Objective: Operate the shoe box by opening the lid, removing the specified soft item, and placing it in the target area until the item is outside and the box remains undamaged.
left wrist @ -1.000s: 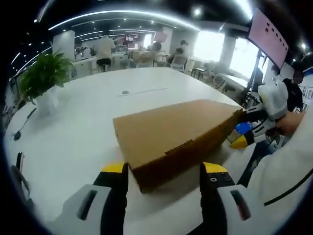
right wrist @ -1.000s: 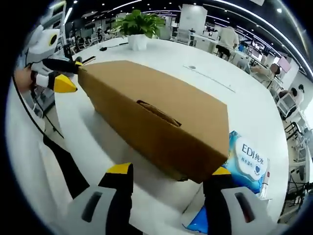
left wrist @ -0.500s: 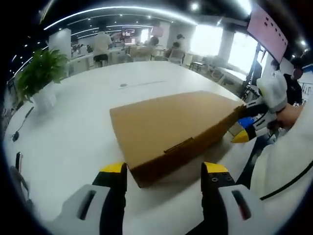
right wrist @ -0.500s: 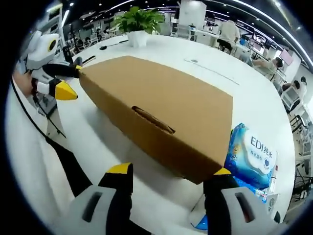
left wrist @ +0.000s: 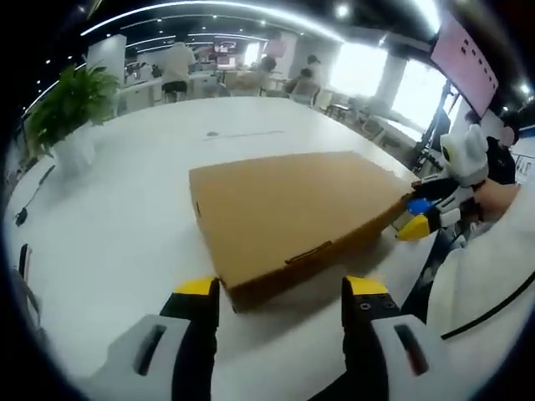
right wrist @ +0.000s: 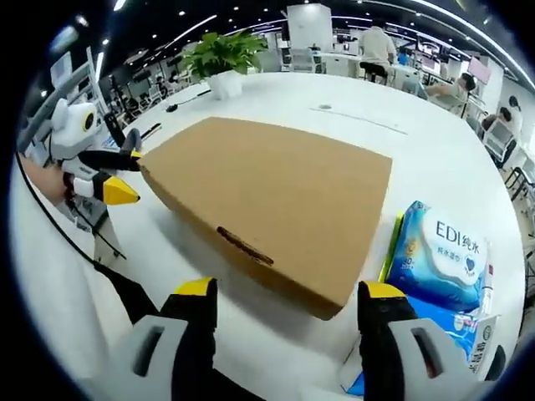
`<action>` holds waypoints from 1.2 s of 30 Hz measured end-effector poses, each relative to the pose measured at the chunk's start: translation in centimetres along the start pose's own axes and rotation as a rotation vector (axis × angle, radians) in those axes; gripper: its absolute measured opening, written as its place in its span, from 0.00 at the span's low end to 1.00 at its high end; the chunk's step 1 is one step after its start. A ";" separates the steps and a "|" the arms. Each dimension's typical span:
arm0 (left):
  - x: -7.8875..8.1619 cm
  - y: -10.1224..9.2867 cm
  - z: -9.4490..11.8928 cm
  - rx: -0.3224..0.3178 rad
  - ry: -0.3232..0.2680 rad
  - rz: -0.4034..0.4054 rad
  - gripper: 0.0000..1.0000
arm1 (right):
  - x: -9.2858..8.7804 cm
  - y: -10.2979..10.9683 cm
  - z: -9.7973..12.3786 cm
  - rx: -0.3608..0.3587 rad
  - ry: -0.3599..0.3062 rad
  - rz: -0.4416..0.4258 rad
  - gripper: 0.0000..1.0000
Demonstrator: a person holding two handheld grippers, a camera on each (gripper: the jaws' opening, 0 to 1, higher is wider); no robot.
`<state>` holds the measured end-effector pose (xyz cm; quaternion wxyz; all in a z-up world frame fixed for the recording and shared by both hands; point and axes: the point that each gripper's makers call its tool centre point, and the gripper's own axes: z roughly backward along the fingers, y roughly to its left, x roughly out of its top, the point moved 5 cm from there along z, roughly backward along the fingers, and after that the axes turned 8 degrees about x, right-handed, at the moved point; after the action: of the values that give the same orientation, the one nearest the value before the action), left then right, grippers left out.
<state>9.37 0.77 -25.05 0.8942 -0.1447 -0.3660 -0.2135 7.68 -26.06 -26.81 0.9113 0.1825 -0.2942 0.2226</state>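
The shoe box (left wrist: 292,209) sits shut on the worktop (left wrist: 125,217), lid unopened, both the left claw (left wrist: 282,288) and right claw (right wrist: 289,292) spread empty, perhaps touching opposite corners.

My claws (right wrist: 287,292) have yellow tips and black fingers; the shoe box (right wrist: 276,196) is plain brown, the surface (left wrist: 125,225) white, the tissue pack (right wrist: 440,255) blue.

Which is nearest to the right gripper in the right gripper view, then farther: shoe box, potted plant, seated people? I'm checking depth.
1. Shoe box, just ahead of the jaws.
2. Potted plant, far across the table, upper left.
3. Seated people, beyond the table, top right.
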 end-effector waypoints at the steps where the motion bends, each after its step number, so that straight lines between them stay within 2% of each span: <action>1: 0.0 0.0 0.1 0.004 -0.002 0.006 0.65 | 0.0 0.1 0.1 0.008 -0.004 -0.017 0.74; 4: 0.0 0.2 0.4 0.006 -0.009 0.026 0.68 | 0.1 0.3 0.2 0.047 -0.047 -0.060 0.86; 5: 0.1 0.3 0.5 0.012 -0.013 0.032 0.69 | 0.1 0.3 0.2 0.048 -0.050 -0.061 0.87; 7: 0.2 0.5 0.7 0.018 -0.023 0.048 0.73 | 0.0 0.8 0.3 0.075 -0.051 -0.045 0.87; 9: 0.2 0.6 0.7 0.014 -0.025 0.067 0.76 | -0.4 1.4 0.3 0.105 -0.010 0.055 0.87; 11: 0.2 0.6 0.8 0.021 -0.034 0.064 0.82 | -0.4 1.2 0.4 0.054 -0.021 0.127 0.87; 13: 0.2 0.6 1.0 0.018 -0.040 0.066 0.85 | -0.6 1.5 0.6 0.066 -0.019 0.108 0.85; 15: 0.0 0.5 1.2 0.009 -0.039 0.093 0.85 | -0.2 1.6 0.9 0.078 -0.052 0.097 0.85; 19: -0.1 0.2 1.4 -0.017 -0.041 0.199 0.87 | -0.2 2.3 1.2 0.104 -0.053 0.126 0.99; 20: -0.1 0.2 1.4 -0.021 -0.038 0.225 0.88 | -0.4 2.3 1.2 0.104 -0.037 0.139 1.00; 21: 0.0 0.0 1.5 -0.036 -0.041 0.268 0.89 | -0.8 2.6 1.3 0.125 -0.001 0.173 1.00; 22: 0.1 -0.1 1.6 -0.052 -0.047 0.335 0.91 | -1.7 2.8 1.6 0.127 0.091 0.208 1.00; 23: 0.3 -0.4 1.7 -0.074 -0.059 0.398 0.95 | -2.4 2.6 1.6 0.115 0.166 0.284 1.00; 24: 0.4 -0.7 1.9 -0.101 -0.082 0.454 1.00 | -2.5 2.9 1.4 0.140 0.143 0.286 1.00; 26: -0.2 -1.1 2.0 -0.115 -0.048 0.461 0.99 | -2.7 3.6 1.2 0.195 0.102 0.185 1.00; 28: -0.6 -1.5 1.9 -0.119 -0.042 0.453 0.99 | -2.3 4.4 1.3 0.263 0.045 0.059 0.98; 31: -1.1 -1.9 1.9 -0.141 -0.023 0.476 0.99 | -2.0 4.0 1.5 0.230 0.016 0.053 0.95; 32: -1.3 -2.3 2.0 -0.167 -0.014 0.533 0.99 | -2.2 4.1 1.7 0.232 0.016 0.057 0.94; 34: -1.3 -2.2 2.1 -0.161 -0.020 0.604 0.99 | -2.6 4.2 1.8 0.234 0.047 0.122 0.94; 35: -1.6 -2.0 2.2 -0.146 -0.025 0.677 0.99 | -2.7 4.5 1.8 0.228 0.040 0.131 0.94; 36: -2.1 -1.9 2.3 -0.126 -0.016 0.768 0.99 | -2.7 4.4 1.9 0.235 0.033 0.105 0.93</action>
<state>5.81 0.67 -24.77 0.8954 -0.3276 -0.2785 0.1158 2.58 -24.04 -26.11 0.8755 0.2687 -0.2604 0.3058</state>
